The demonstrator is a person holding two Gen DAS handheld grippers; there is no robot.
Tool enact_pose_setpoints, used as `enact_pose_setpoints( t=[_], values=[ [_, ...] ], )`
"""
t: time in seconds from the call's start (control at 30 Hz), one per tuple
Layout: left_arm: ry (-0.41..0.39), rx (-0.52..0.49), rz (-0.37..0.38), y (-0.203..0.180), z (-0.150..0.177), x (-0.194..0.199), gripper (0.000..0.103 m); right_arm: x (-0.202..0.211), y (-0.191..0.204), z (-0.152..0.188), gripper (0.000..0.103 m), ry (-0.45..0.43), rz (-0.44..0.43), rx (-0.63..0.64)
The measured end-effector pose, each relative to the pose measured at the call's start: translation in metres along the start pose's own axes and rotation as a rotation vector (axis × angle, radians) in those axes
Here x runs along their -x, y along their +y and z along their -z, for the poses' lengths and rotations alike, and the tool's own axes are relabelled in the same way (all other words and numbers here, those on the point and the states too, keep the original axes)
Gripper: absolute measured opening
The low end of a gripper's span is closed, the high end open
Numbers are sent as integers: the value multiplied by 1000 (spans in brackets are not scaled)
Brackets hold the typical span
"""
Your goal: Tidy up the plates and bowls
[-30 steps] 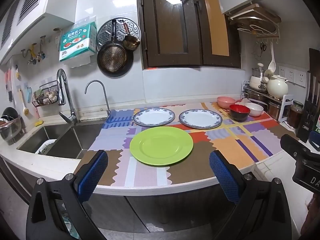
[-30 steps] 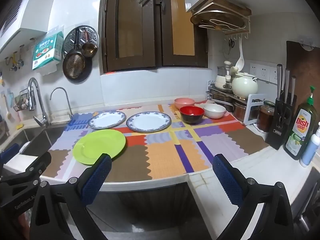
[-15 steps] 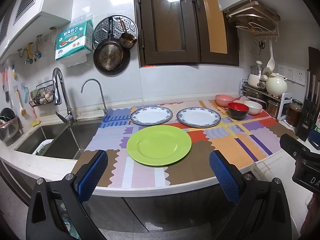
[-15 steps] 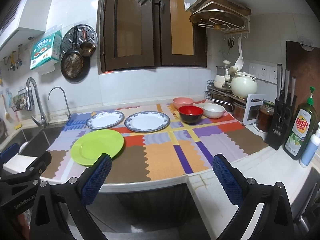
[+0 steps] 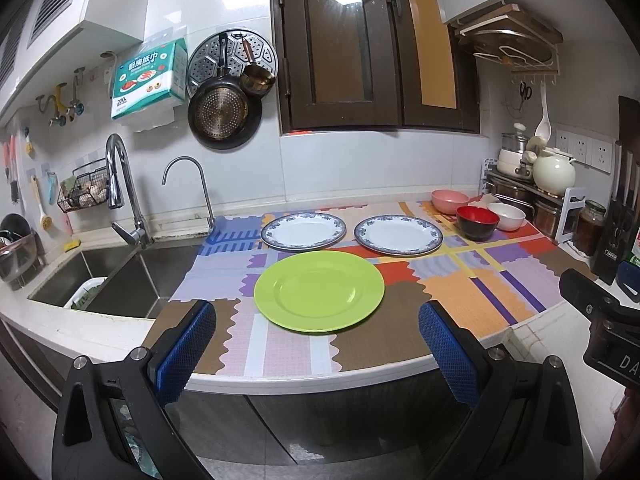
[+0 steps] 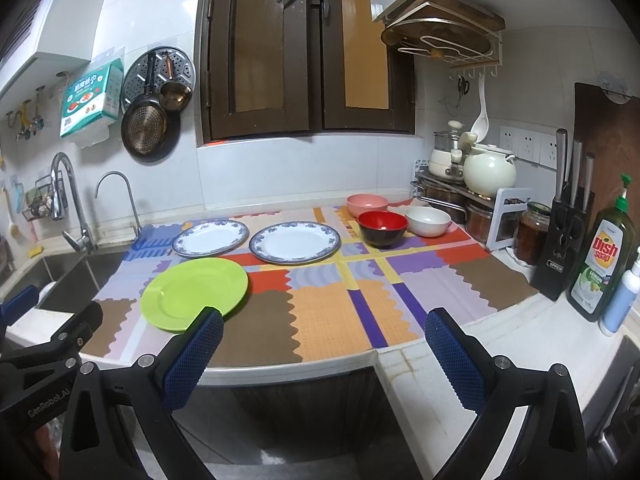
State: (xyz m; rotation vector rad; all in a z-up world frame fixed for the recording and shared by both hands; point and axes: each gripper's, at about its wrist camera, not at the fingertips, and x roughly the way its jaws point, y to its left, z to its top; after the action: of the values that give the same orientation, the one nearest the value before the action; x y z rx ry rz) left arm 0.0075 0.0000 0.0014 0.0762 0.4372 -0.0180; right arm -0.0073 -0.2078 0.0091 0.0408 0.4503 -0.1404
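Judging from how the dishes lie, nothing has been gathered yet: every plate and bowl sits on its own on the patchwork mat [image 5: 460, 292]. The green plate [image 5: 319, 291] lies nearest the counter edge, between the sink [image 5: 120, 276] and the middle of the mat. Behind it, two white plates with blue rims lie side by side, the left plate [image 5: 303, 231] just beside the right plate [image 5: 398, 235], not overlapping. Further right, near the pot rack, three bowls stand upright and close together: the pink bowl [image 6: 367, 204] at the back, the red-and-black bowl [image 6: 382, 228] in front of it, and the white bowl [image 6: 427, 221] to the right.

The left gripper [image 5: 318, 344] hangs short of the counter edge, spread wide with nothing between its blue pads [image 5: 182, 354], and lines up roughly with the green plate. The right gripper [image 6: 324, 356] is likewise wide apart and empty, hovering off the counter front, with the green plate's near rim just past its left pad in that view.

All the work seems left to do: presumably stacking the three plates into one pile and nesting the three bowls. The green plate looks like the likeliest first pick, being closest to both grippers, though that is only a guess.
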Motion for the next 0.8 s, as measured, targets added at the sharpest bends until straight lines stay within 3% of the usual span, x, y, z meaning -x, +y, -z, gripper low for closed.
enact_pose_setpoints(
  t=[0.8],
  values=[
    [-2, 2, -1, 1, 0, -1, 103, 0, 0, 1, 102, -2, 0, 3]
  ],
)
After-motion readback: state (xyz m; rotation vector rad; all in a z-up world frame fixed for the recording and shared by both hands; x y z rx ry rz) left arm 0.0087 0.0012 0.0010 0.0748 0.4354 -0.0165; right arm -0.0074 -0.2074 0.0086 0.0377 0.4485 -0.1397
